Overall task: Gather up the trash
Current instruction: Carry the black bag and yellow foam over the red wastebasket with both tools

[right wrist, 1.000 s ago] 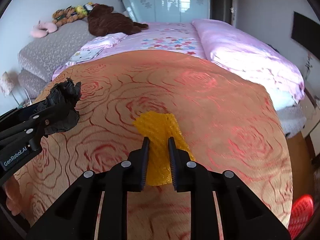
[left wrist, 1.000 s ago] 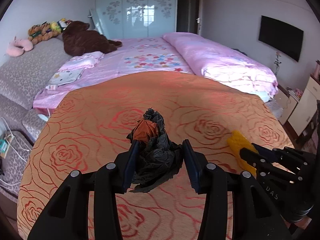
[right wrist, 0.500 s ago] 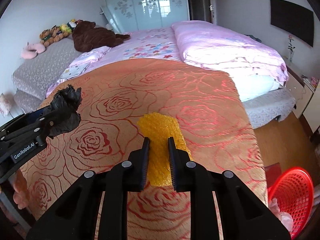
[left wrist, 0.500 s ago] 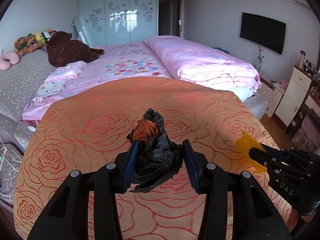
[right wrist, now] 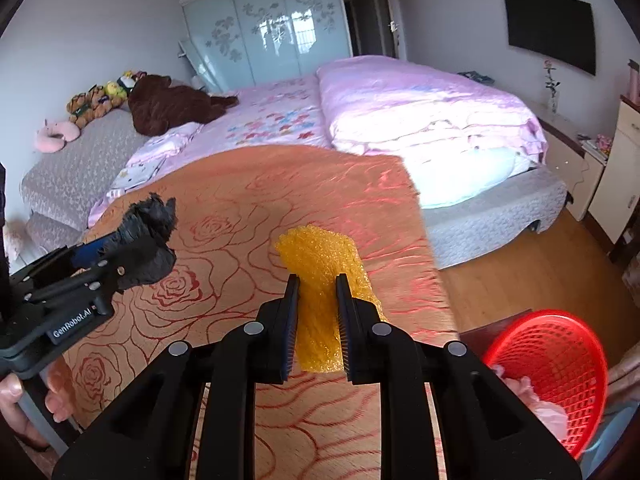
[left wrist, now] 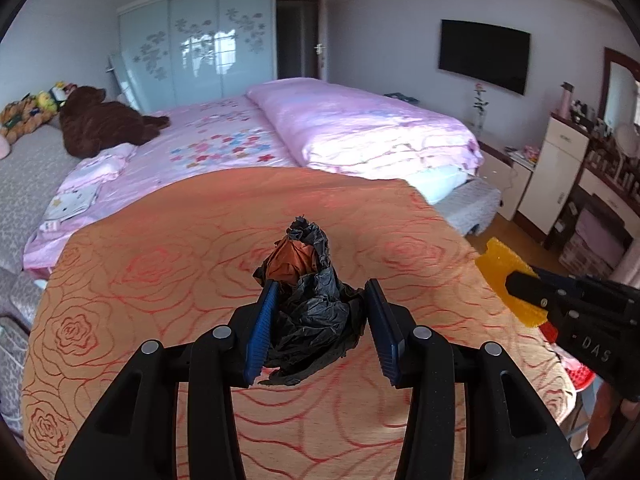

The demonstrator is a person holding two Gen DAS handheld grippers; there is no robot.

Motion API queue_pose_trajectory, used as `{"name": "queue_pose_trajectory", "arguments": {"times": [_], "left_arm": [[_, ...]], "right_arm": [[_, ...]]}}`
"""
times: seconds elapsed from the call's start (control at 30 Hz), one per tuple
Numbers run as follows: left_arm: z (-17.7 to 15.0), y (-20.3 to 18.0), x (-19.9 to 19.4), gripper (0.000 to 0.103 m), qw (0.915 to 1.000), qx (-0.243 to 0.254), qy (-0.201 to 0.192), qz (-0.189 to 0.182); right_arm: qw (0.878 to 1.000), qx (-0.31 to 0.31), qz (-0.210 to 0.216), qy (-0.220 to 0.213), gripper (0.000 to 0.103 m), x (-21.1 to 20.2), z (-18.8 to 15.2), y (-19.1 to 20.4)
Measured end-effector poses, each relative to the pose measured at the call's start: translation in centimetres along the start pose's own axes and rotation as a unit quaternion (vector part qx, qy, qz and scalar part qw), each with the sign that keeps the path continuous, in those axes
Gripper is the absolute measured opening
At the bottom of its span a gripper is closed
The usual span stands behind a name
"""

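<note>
My left gripper (left wrist: 318,292) is shut on a crumpled black plastic bag (left wrist: 316,312) with an orange-brown scrap at its top, held above the orange rose-patterned bedspread (left wrist: 168,280). In the right wrist view that gripper (right wrist: 132,252) and the black bag (right wrist: 150,232) sit at the left. My right gripper (right wrist: 317,280) is shut on a yellow bubble-wrap piece (right wrist: 320,256); it also shows at the right of the left wrist view, the yellow bubble-wrap piece (left wrist: 500,268) sticking out of the right gripper (left wrist: 516,280). A red mesh basket (right wrist: 552,364) stands low at the right, with pink trash inside.
Beyond the bedspread lie a pink bed with a folded pink quilt (left wrist: 360,128), a brown plush bear (left wrist: 104,124) and other soft toys. A wooden floor (right wrist: 520,272), white cabinets (left wrist: 556,172) and a wall TV (left wrist: 484,54) are at the right. A hand (right wrist: 24,412) grips the left tool.
Both grippers have swung rightward and slightly up with their trash still held. The bed's right edge, the floor and the red basket have come into view.
</note>
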State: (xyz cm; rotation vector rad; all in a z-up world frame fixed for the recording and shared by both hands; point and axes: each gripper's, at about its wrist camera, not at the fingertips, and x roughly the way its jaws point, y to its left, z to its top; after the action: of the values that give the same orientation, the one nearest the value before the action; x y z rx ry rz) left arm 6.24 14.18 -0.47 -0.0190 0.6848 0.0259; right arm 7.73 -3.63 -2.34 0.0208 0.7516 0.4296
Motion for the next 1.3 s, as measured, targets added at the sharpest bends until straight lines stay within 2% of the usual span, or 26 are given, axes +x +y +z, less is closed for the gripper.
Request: {"name": "queue_pose_trajectory", "arguments": {"times": [0.43,0.67,1.03,1.3], "left_arm": [[0.7,-4.6,0.0,0.043,0.9976,0.027,0.004,-0.063],[1.1,-7.0,-0.2,0.043,0.9927,0.037,0.002,-0.115],[1.9,-13.1,-0.4,0.043,0.9853,0.086,-0.001,-0.148],[0.6,-18.0,0.1,0.043,0.9774,0.121,0.019,-0.172]], "right_arm": [[0.998,0.04,-0.044,-0.011,0.018,-3.5,-1.3,-5.6],[0.995,0.063,-0.07,-0.024,0.018,-6.0,-2.0,-8.5],[0.988,0.1,-0.114,-0.032,0.018,-9.5,-4.5,-12.9],[0.979,0.14,-0.143,-0.035,0.018,-10.4,-6.6,-15.8]]}}
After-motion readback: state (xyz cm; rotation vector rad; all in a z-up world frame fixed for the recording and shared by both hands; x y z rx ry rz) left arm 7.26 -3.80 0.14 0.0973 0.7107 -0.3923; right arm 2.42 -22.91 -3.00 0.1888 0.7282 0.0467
